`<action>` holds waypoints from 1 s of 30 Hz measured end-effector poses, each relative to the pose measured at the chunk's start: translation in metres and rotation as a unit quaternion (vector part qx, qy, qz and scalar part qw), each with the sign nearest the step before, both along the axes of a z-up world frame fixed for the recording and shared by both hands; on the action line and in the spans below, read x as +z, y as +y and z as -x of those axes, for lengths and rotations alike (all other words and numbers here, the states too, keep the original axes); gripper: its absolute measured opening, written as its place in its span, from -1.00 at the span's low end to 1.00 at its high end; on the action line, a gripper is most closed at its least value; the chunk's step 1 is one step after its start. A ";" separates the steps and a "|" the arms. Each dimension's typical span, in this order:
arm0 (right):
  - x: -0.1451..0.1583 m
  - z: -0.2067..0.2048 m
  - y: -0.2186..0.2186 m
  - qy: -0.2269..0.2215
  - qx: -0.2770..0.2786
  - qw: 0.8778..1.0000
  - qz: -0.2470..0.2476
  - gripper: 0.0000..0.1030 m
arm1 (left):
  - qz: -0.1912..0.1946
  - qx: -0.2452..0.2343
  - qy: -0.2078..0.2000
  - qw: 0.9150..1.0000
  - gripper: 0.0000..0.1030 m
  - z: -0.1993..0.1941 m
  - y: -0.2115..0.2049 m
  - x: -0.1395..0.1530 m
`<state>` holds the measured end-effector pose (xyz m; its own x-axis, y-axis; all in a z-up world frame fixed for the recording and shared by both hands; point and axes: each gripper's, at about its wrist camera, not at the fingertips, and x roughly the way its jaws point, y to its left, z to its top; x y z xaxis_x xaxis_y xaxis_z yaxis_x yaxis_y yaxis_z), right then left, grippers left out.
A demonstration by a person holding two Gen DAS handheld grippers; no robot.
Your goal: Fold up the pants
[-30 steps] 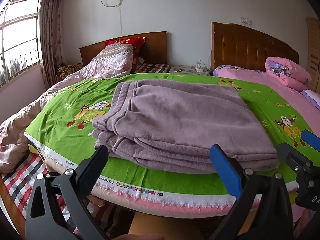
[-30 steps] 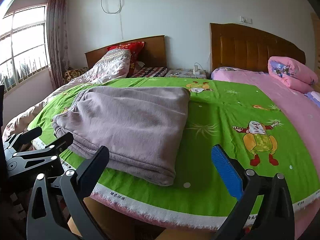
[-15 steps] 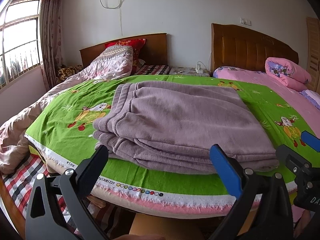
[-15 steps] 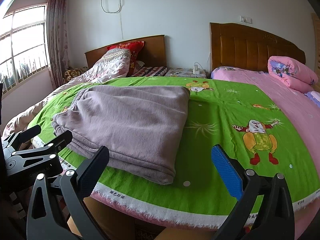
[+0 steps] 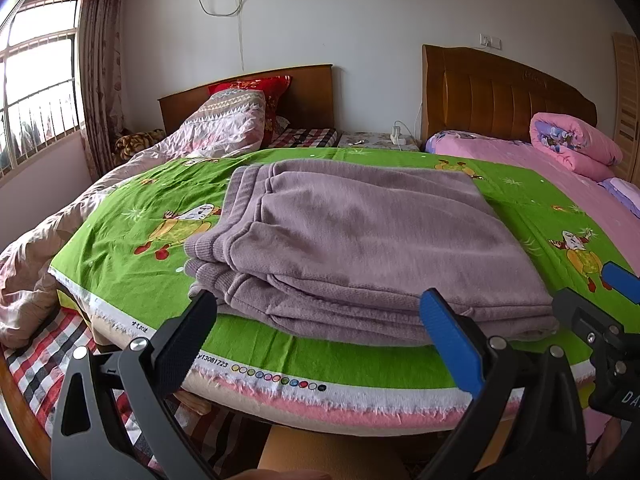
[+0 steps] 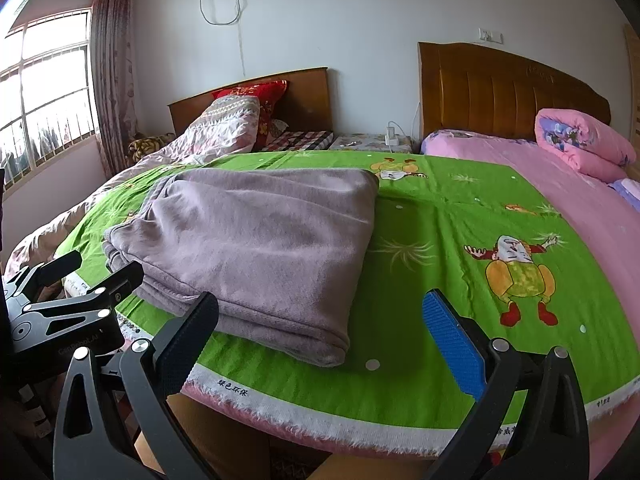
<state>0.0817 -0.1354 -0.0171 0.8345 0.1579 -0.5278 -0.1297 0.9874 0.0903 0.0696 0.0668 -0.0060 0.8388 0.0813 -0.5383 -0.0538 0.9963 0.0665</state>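
Note:
The mauve pants (image 5: 360, 240) lie folded in a thick rectangular stack on the green cartoon-print sheet (image 5: 132, 240), near its front edge. They also show in the right wrist view (image 6: 256, 248), left of centre. My left gripper (image 5: 320, 336) is open and empty, held just before the front edge of the stack. My right gripper (image 6: 320, 340) is open and empty, in front of the stack's right corner. Each gripper shows at the side of the other's view: the right one (image 5: 604, 320) and the left one (image 6: 72, 300).
The sheet covers a board with a fringed pink edge (image 6: 320, 412). Behind are two beds with wooden headboards, a rumpled quilt (image 5: 224, 128) on the left, a rolled pink quilt (image 5: 572, 144) on the right, and a nightstand (image 5: 376, 140) between. A window (image 6: 48, 92) is on the left.
Both grippers have drawn back and risen very slightly. The pants have not moved, and both grippers stay open.

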 end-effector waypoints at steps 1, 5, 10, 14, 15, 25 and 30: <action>0.000 -0.001 0.000 0.000 0.000 1.000 0.000 0.91 | 0.000 0.000 0.000 1.000 0.97 0.000 0.000 0.000; 0.000 -0.001 0.000 0.000 0.000 1.000 0.000 0.91 | 0.000 0.001 0.000 1.000 0.97 0.000 -0.001 0.000; 0.000 -0.001 0.000 0.001 0.000 1.000 0.000 0.91 | -0.001 0.000 0.000 1.000 0.97 0.000 -0.001 0.000; 0.000 -0.001 -0.001 0.001 0.000 1.000 0.000 0.91 | 0.000 -0.001 0.000 1.000 0.97 0.000 0.000 0.000; -0.001 0.000 -0.001 0.001 0.000 1.000 -0.001 0.91 | -0.001 -0.001 0.000 1.000 0.97 0.000 0.000 -0.001; -0.003 0.000 -0.001 0.002 -0.001 1.000 -0.002 0.91 | -0.001 -0.002 0.000 1.000 0.97 0.000 0.000 -0.001; -0.003 0.001 -0.001 0.002 -0.001 1.000 -0.002 0.91 | -0.001 -0.001 0.000 1.000 0.97 0.000 0.000 -0.001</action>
<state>0.0806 -0.1363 -0.0201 0.8331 0.1578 -0.5302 -0.1268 0.9874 0.0946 0.0694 0.0666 -0.0068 0.8388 0.0804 -0.5385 -0.0514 0.9963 0.0686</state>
